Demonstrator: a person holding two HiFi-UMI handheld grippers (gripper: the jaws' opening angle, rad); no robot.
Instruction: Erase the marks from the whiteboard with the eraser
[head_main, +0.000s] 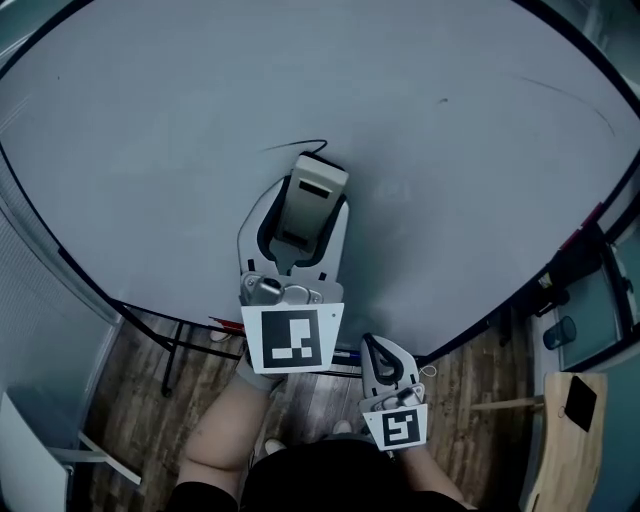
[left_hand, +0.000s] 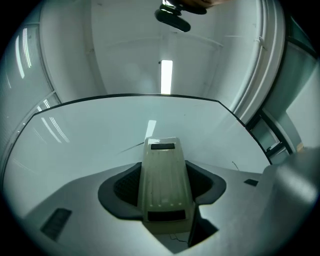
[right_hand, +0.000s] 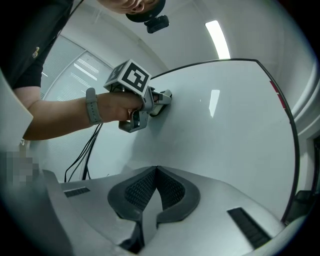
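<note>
Whiteboard (head_main: 150, 120), clamped eraser (head_main: 309, 207); floor (head_main: 140, 400) (head view only)

No legible text, number, brand or sign appears in any view. The whiteboard (head_main: 150, 100) bears only a thin dark curved stroke (head_main: 296, 146) near the eraser (head_main: 312, 200), and it forms no readable character. The eraser shows dark rectangular panels without legible print. The marker cube (head_main: 291, 338) on the left gripper (head_main: 300, 215) and the marker cube (head_main: 398, 427) on the right gripper (head_main: 383, 352) carry black-and-white square code patterns only, not letters or digits
</note>
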